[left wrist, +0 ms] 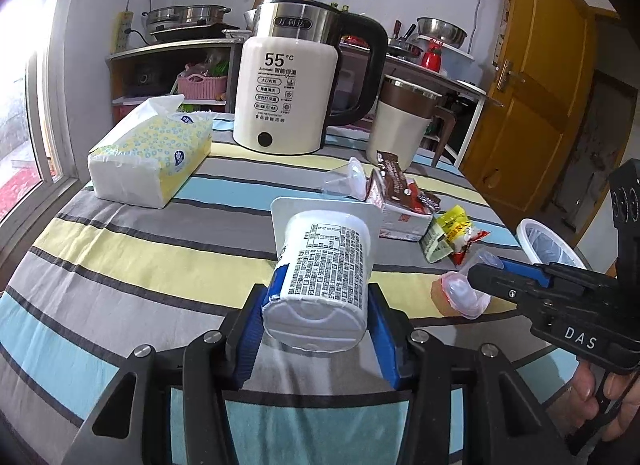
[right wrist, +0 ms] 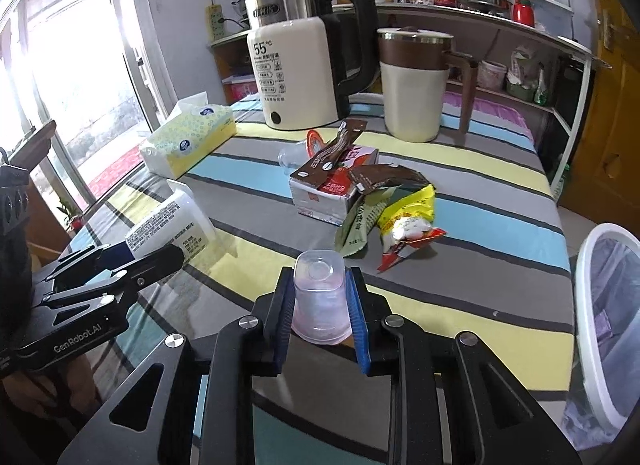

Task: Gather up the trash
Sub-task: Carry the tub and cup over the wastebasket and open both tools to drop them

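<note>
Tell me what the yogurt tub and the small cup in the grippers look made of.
Yogurt tub: seemingly thin white plastic, matte, under a printed label; its square rim looks moulded. Small cup: clear, slightly frosted plastic with a pinkish tint; the tablecloth shows faintly through its walls.

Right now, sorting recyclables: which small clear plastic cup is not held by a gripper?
The clear cup lying on its side beside the milk carton; the pinkish one sits in the right gripper.
</note>
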